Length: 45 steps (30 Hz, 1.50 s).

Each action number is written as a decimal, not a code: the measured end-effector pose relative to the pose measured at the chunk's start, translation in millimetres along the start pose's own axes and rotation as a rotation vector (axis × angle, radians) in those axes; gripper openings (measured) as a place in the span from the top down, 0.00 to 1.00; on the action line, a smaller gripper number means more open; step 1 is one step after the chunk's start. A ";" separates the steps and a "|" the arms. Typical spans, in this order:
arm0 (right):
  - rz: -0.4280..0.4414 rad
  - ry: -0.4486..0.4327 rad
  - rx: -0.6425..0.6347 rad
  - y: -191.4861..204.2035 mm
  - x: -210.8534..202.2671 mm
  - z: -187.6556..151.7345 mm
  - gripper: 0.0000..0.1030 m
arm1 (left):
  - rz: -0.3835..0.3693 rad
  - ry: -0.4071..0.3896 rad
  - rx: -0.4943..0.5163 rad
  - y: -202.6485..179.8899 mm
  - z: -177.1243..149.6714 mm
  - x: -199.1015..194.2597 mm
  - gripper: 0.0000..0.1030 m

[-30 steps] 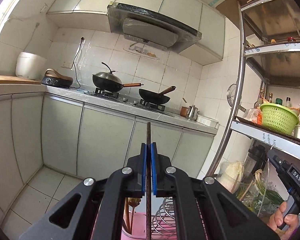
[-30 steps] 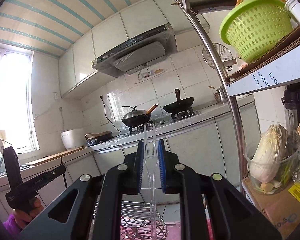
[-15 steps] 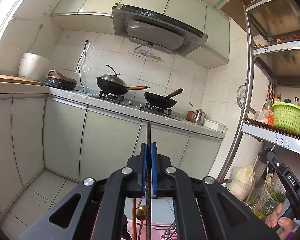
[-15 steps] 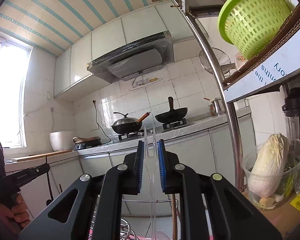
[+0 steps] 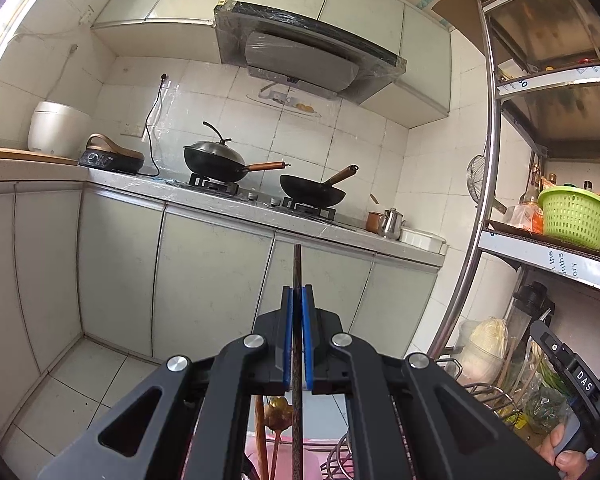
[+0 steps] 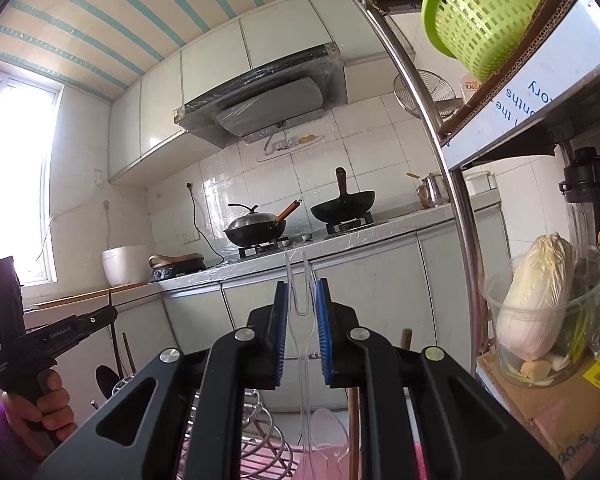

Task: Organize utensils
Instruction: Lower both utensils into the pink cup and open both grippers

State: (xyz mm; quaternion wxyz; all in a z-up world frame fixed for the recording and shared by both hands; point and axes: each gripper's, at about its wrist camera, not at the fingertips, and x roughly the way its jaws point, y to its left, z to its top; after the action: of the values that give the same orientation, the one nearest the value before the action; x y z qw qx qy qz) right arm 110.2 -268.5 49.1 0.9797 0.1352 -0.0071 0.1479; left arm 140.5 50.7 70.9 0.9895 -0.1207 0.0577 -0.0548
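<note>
My left gripper (image 5: 297, 300) is shut on a thin dark chopstick (image 5: 297, 264) that stands upright between the blue pads and runs down out of view. My right gripper (image 6: 302, 300) is shut on a clear plastic fork (image 6: 299, 284), tines up; its handle hangs down between the arms. Below the left gripper, wooden utensils (image 5: 278, 416) stand over a pink surface beside a wire rack (image 5: 340, 452). The rack also shows in the right wrist view (image 6: 260, 440), with a dark spoon (image 6: 106, 380) at its left.
A metal shelf post (image 5: 472, 248) stands at right, with a green basket (image 5: 576, 216) and a cabbage in a tub (image 6: 540, 300). Kitchen cabinets and a stove with two woks (image 5: 220, 160) lie ahead. The other hand-held gripper shows at left (image 6: 40, 336).
Both grippers have risen and tilted; the view shifted down the cabinets. Each keeps its utensil. The fork's handle now hangs over the pink surface.
</note>
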 end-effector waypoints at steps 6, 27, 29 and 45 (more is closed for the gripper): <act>-0.022 0.059 0.037 -5.6 -8.1 -12.2 0.86 | -0.016 0.009 0.022 -2.4 -9.9 0.0 0.96; -0.102 0.338 0.210 -29.8 -16.8 -50.7 0.85 | -0.043 0.334 0.041 -5.0 -74.2 29.6 0.95; -0.117 0.359 0.213 -31.1 -15.1 -51.6 0.85 | -0.036 0.347 0.029 -3.6 -75.9 32.0 0.94; -0.134 0.435 0.218 -23.3 -40.1 -47.1 0.57 | -0.024 0.374 0.026 -5.5 -64.1 2.0 0.65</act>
State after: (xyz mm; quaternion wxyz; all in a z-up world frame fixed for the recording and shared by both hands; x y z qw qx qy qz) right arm 77.4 -288.9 -4.6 0.9454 0.2052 0.2289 0.1081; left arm 133.8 30.2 10.3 0.9622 -0.0963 0.2386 -0.0890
